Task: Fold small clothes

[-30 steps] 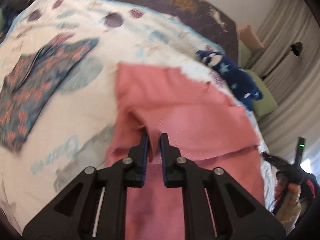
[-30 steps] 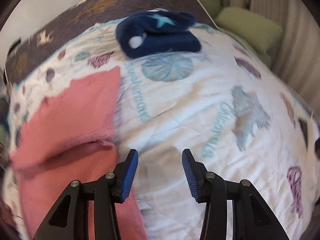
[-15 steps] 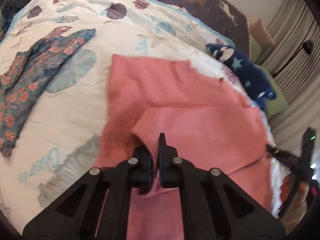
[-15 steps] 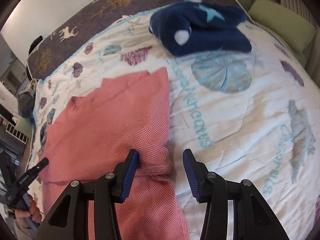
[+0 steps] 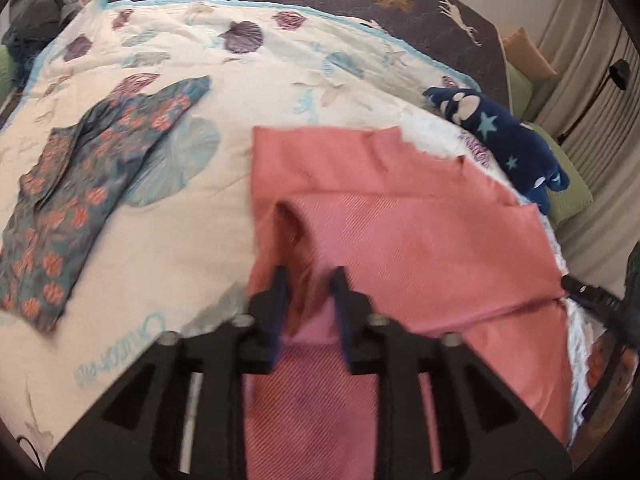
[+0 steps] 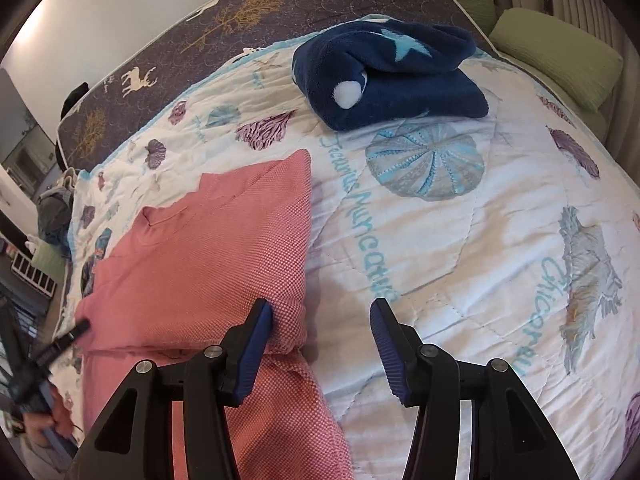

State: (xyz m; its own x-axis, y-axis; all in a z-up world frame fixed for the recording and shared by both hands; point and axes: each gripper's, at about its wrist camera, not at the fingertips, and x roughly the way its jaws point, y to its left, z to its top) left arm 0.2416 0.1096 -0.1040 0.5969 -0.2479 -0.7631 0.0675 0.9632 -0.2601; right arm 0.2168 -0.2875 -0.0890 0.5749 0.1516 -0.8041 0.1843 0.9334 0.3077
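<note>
- Now your left gripper [image 5: 308,280] is spread, a loose fold of the pink top [image 5: 420,248] between its fingers at lower centre.
- Your right gripper [image 6: 322,316] gapes wide over the top's right edge [image 6: 224,264], lower left on the quilt [image 6: 480,240].
- Navy fleece [image 6: 384,76] lies folded at upper centre.

the pink garment [image 6: 224,264] is coarse woven cloth, matt. the navy star blanket [image 6: 400,80] looks plush fleece. the quilt [image 6: 460,240] is stitched printed cotton. ribbed blue pads line matt black plastic fingers [image 6: 256,344].
</note>
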